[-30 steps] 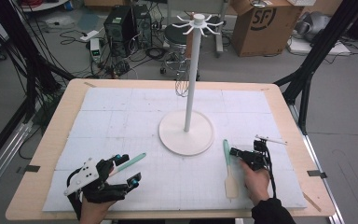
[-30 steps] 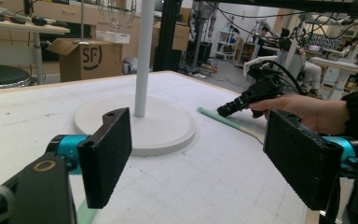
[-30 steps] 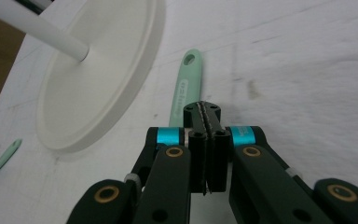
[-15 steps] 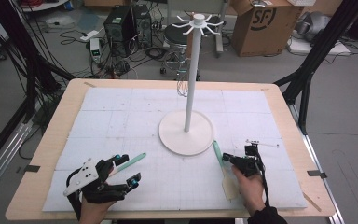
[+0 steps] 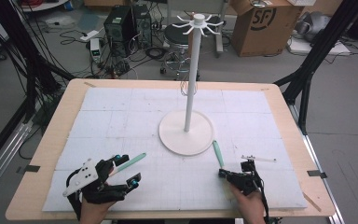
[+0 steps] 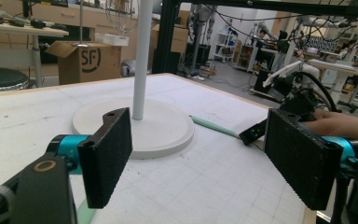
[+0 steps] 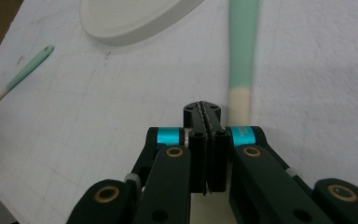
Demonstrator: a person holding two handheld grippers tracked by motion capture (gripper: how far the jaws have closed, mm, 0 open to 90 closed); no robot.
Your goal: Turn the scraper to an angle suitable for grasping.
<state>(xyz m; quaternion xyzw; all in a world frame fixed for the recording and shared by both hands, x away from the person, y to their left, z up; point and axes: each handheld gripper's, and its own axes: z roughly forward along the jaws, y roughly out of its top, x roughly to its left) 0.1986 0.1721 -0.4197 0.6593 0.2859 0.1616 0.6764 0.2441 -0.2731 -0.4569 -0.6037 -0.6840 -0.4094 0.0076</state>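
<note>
Right spatula (image 5: 218, 154): mint handle and pale blade, flat on the white mat near the desk's front-right part, its handle tip just beside the stand base's front-right rim; in the right gripper view (image 7: 242, 51) it lies alongside the jaws, just right of them.
Right tool (image 5: 224, 173): clenched with nothing between the pads, jaws pressed together (image 7: 205, 114); compared with a second ago it sits further left along the front edge, and the spatula has swung with it, now slanting toward the base.
Left spatula (image 5: 129, 162): on the mat at the front-left, unmoved.
Left tool (image 5: 125, 169): released, jaws wide apart (image 6: 196, 158), in the same place as before.
Stand (image 5: 186, 135): white pole on round base, desk centre.
</note>
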